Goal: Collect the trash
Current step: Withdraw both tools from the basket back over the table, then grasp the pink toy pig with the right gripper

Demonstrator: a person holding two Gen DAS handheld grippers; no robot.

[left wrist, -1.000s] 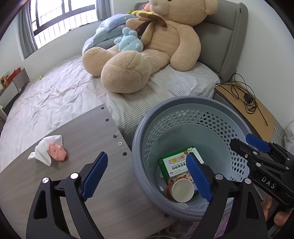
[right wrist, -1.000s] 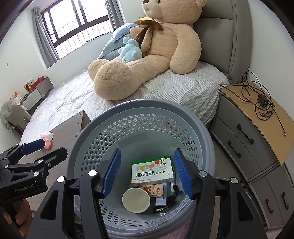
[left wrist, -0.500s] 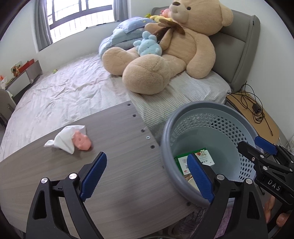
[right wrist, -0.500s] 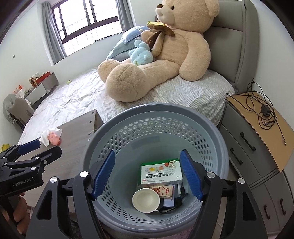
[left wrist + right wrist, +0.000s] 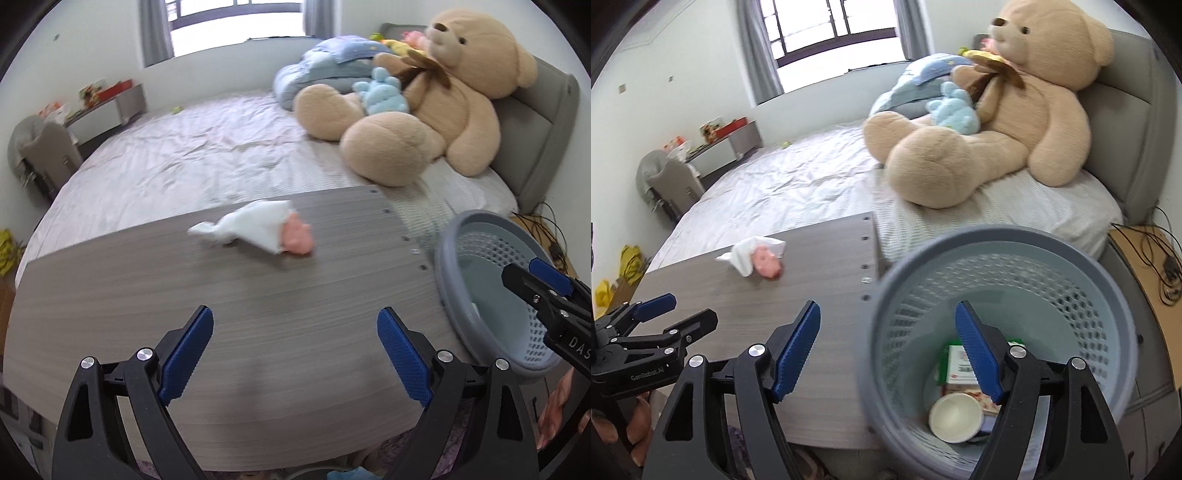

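A box and cup already lie in the basket (image 5: 1004, 258). Beside it on the table (image 5: 258, 332), crumpled tissue (image 5: 255, 225), perhaps covering something pink, remains. Left gripper (image 5: 295, 350) wide, empty; right gripper (image 5: 886, 347) empty, opening.

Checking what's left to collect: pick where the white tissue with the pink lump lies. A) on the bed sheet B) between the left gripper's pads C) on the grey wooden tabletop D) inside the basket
C: the tissue lies on the tabletop, outside the basket.

Both grippers, left gripper (image 5: 295, 354) and right gripper (image 5: 888, 349), have black frames, ridged blue pads, silver screws and white lettering.
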